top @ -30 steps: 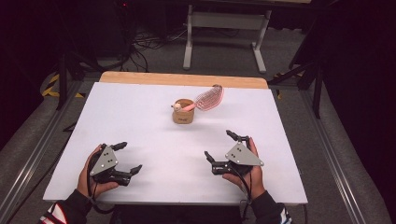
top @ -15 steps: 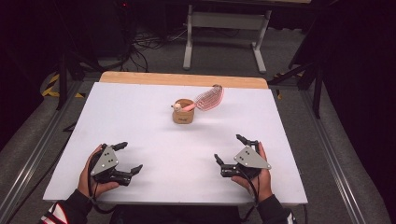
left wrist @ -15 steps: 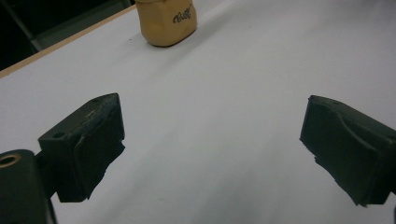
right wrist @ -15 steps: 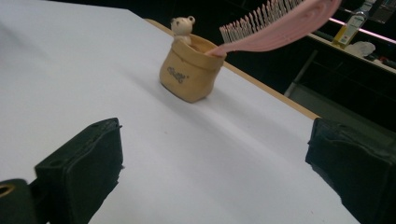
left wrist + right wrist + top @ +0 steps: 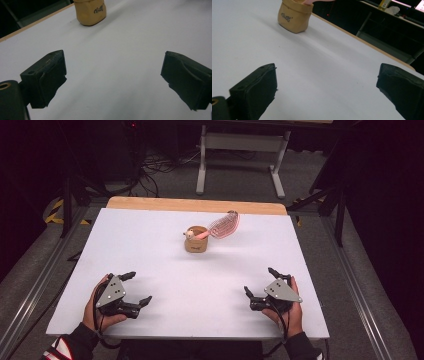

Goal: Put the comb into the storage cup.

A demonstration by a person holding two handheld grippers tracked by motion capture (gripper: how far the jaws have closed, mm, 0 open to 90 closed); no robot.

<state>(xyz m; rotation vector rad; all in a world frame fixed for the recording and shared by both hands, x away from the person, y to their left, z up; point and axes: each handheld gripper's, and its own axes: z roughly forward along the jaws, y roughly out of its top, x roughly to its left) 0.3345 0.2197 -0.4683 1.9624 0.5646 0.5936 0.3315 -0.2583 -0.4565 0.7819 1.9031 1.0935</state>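
A small tan pouch (image 5: 195,242) stands upright near the back middle of the white table (image 5: 150,250). A pink whisk (image 5: 220,226) leans out of it to the right, handle inside. The pouch (image 5: 90,11) shows far ahead in the left gripper view, and the pouch (image 5: 294,15) shows far ahead in the right gripper view too. My left gripper (image 5: 136,289) rests at the front left, open, jaws wide apart and empty. My right gripper (image 5: 259,284) sits at the front right, open and empty as well. Both are far from the pouch.
A wooden strip (image 5: 200,205) runs along the table's far edge. Beyond it stands a grey metal stand (image 5: 240,145) on the floor, with cables (image 5: 160,160) to its left. Metal rails (image 5: 35,285) flank both table sides.
My right gripper has drifted right and toward the front edge. The left gripper, pouch and whisk have stayed put.
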